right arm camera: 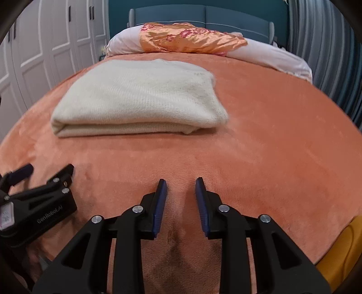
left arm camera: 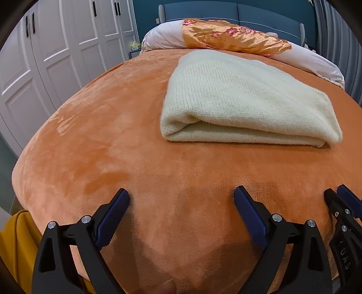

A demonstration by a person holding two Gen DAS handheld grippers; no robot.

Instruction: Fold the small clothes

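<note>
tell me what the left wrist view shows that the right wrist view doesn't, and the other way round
Only the left wrist view: a small yellow-green box beside the head of the bed, and the left gripper seen from behind, jaws wide open over bare blanket.

Only the right wrist view: the right gripper from behind, jaws apart with nothing between them, and lettering on the side of the left gripper.

Both: the folded cream sweater lying on the orange blanket, the pink pillow with orange flowered cloth, white wardrobe doors, the blue headboard.
</note>
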